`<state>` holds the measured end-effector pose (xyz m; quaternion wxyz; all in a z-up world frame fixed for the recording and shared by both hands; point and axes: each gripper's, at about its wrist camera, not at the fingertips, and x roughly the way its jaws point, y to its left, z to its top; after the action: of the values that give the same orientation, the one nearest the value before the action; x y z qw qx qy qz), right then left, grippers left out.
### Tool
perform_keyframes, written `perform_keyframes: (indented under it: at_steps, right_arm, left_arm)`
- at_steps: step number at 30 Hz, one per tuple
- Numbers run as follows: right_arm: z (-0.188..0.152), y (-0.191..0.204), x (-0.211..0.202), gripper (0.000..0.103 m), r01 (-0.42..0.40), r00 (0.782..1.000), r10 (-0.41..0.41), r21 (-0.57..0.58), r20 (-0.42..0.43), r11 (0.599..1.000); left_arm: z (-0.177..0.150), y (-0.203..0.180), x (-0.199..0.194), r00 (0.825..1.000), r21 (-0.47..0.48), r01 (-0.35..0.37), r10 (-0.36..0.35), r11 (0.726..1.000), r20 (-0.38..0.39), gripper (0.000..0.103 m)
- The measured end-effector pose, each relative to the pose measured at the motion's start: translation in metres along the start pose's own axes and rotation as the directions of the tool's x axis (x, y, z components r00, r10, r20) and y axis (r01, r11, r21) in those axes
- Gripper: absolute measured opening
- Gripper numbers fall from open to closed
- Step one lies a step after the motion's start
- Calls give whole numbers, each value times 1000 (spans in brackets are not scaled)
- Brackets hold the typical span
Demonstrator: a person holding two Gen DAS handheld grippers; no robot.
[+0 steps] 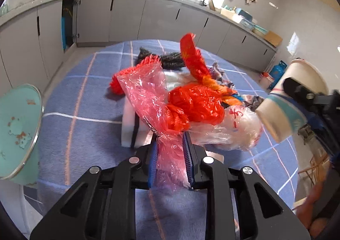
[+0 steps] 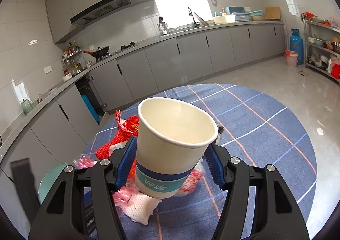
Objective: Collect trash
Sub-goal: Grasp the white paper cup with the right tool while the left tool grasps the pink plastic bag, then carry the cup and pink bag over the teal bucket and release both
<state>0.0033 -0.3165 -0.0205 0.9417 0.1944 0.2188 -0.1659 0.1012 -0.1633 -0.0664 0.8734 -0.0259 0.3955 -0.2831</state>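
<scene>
A heap of trash lies on the round table with a blue checked cloth [image 2: 265, 133]. My left gripper [image 1: 170, 140] is shut on a crinkled pink see-through plastic wrapper [image 1: 146, 95], which runs between its blue pads. Behind the wrapper sit a crumpled red plastic bag [image 1: 195, 104] and a clear white bag [image 1: 238, 127]. The right gripper [image 2: 170, 144] is shut on a white paper cup [image 2: 176, 129] with a blue band, held tilted above the heap. In the left wrist view, that cup [image 1: 282, 112] hangs at the right beside the bags.
A red knitted piece [image 1: 119, 82], a dark knitted piece [image 1: 170, 59] and a white striped cloth [image 1: 131, 131] lie on the table. A teal round container [image 1: 17, 129] stands at the table's left edge. Grey kitchen cabinets [image 2: 191, 59] run behind; a blue gas cylinder [image 2: 296, 46] stands far right.
</scene>
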Motion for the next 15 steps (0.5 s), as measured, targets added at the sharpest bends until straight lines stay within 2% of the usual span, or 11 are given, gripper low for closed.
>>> perform_keyframes:
  at_steps: [4,9,12,15]
  right_arm:
    - [-1,4,-4,62,2,1000,-2,4,16,1000]
    - [-6,13,-12,62,-14,1000,15,-22,27,1000]
    - [-11,15,-19,62,-27,999,28,-34,39,999]
    - [-17,23,-19,62,-63,998,63,-48,14,997]
  left_arm:
    - [-1,9,-30,998,13,54,-54,998,39,23]
    - [-1,19,-62,991,40,78,-81,996,104,24]
    - [-3,29,-76,988,47,44,-50,998,145,24]
    - [-7,38,-87,986,57,0,-10,998,166,24]
